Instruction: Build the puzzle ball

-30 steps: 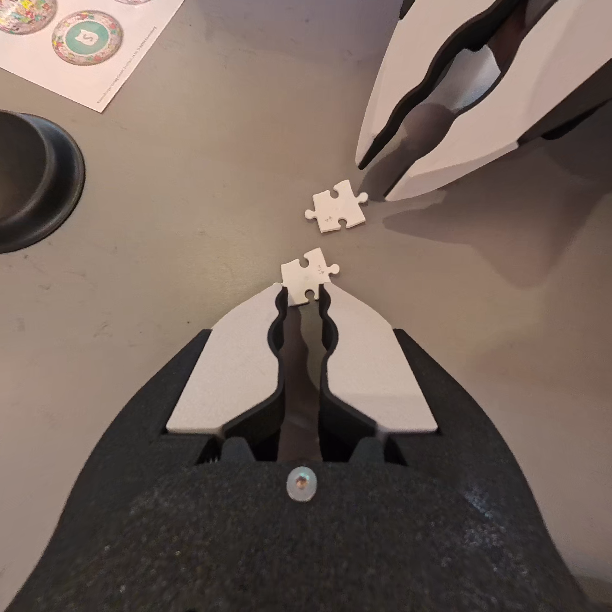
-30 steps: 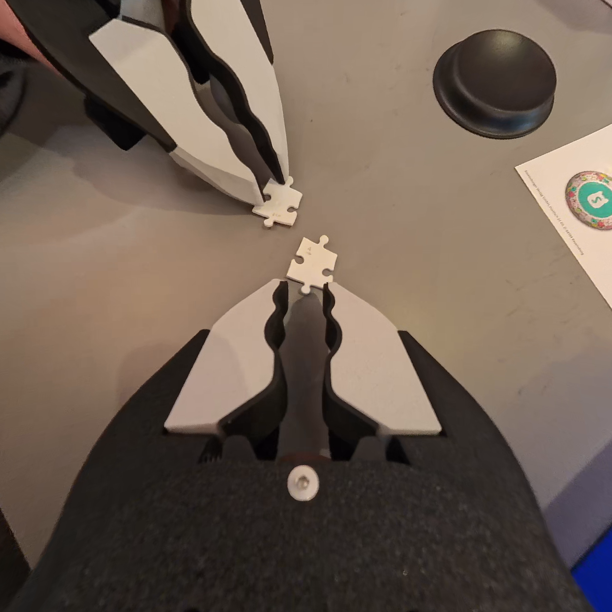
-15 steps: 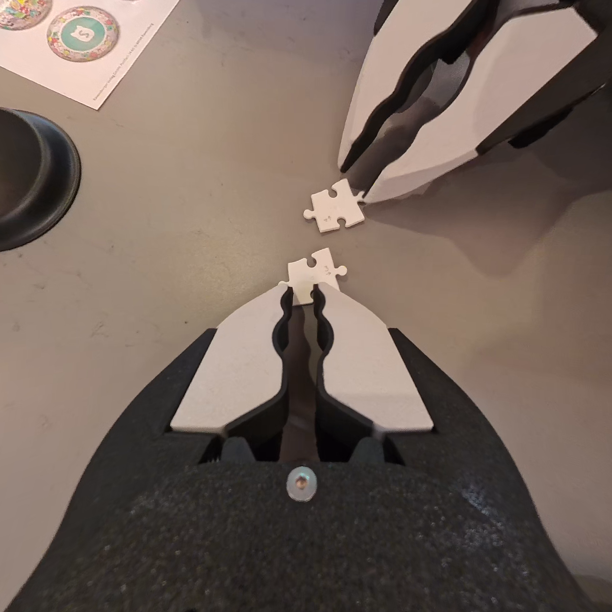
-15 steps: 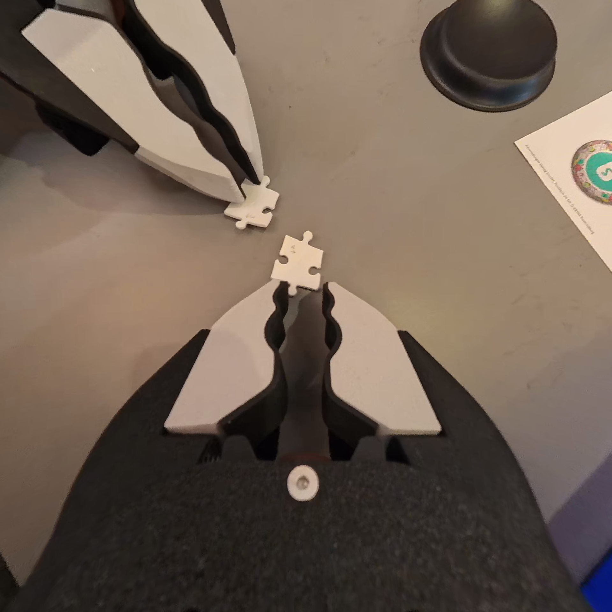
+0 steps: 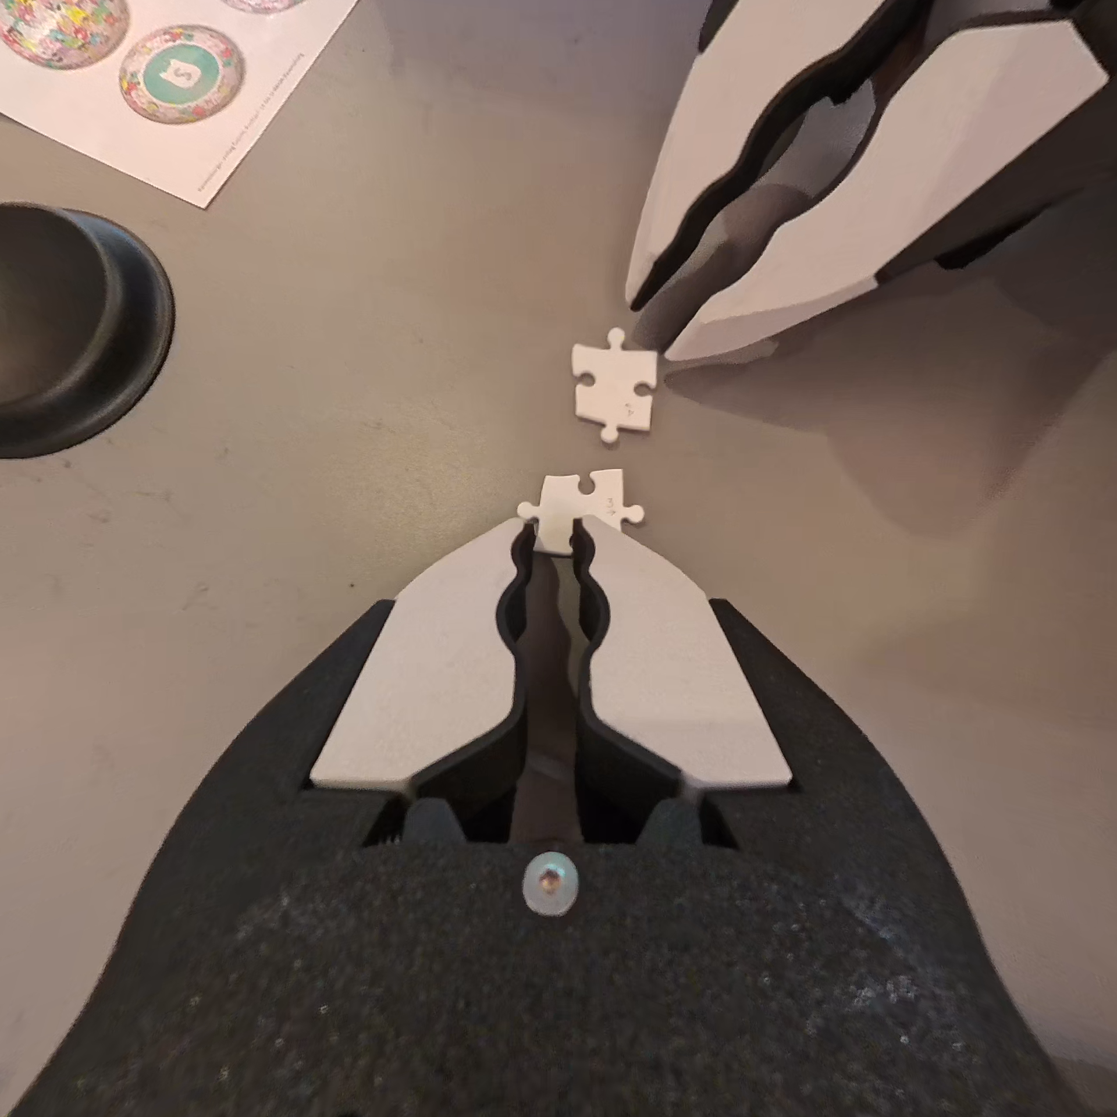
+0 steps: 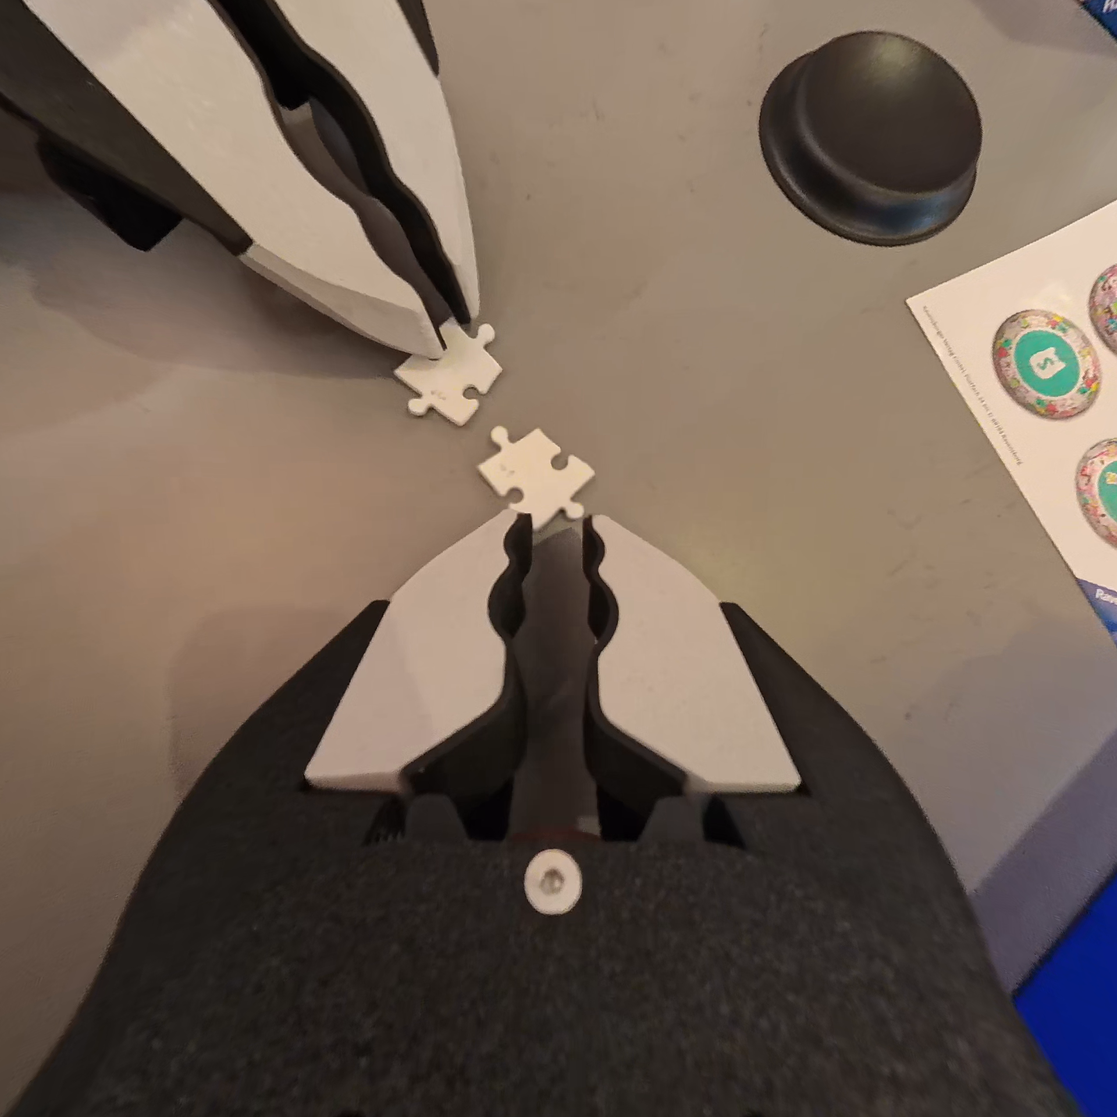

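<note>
In the left wrist view, our left tongs (image 5: 559, 535) are nearly closed, pinching the near edge of a white puzzle piece (image 5: 577, 505) that lies flat on the grey worktop (image 5: 362, 423). We judge the flat hold keeps its socket facing twelve o'clock, toward a second puzzle piece (image 5: 613, 384) just beyond and apart from it. Our right tongs (image 5: 650, 329) come in from two o'clock, slightly parted, tips beside that second piece's far corner. A black stand (image 5: 66, 326) sits at nine o'clock and a printed sheet (image 5: 181, 78) at eleven.

In the right wrist view, our right tongs (image 6: 559, 523) stand a little open; the second piece (image 6: 535, 477) lies at their tips, touching the left tip, and we cannot tell if it is gripped. The left tongs (image 6: 450, 338) reach from eleven o'clock, clamped on the first piece (image 6: 453, 384). The pieces are near but unjoined, so we judge the ball is barely begun. The stand (image 6: 870, 133) is at one o'clock.
</note>
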Tool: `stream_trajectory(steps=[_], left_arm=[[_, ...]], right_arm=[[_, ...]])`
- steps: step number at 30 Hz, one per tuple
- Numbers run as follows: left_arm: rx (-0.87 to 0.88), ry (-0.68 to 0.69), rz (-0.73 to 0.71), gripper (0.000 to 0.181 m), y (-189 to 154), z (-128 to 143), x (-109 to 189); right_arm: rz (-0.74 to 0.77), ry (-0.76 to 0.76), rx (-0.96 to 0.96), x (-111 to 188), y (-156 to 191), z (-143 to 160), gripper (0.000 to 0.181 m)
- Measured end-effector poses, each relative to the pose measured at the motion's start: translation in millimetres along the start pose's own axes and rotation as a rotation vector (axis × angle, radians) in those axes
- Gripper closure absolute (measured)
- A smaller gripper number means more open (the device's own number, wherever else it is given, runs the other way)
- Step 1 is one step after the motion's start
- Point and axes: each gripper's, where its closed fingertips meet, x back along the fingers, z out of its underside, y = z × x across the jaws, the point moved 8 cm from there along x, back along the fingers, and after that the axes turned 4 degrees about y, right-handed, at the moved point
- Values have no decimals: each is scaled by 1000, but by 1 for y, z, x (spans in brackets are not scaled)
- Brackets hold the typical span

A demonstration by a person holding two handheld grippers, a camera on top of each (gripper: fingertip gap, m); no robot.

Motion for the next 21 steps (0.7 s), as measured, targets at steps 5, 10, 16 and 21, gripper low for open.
stream_trajectory(steps=[5, 10, 16, 21], left_arm=[[-1, 19, 25, 170, -2, 2, -1], [-4, 33, 49, 170, -5, 4, 1], [19, 42, 96, 169, -7, 5, 3], [9, 88, 89, 167, -7, 2, 6]], right_arm=[[-26, 10, 7, -4, 5, 1, 166], [-86, -7, -7, -4, 14, -1, 167], [-107, -18, -11, -5, 18, -3, 167], [-144, -5, -11, -8, 22, -4, 166]])
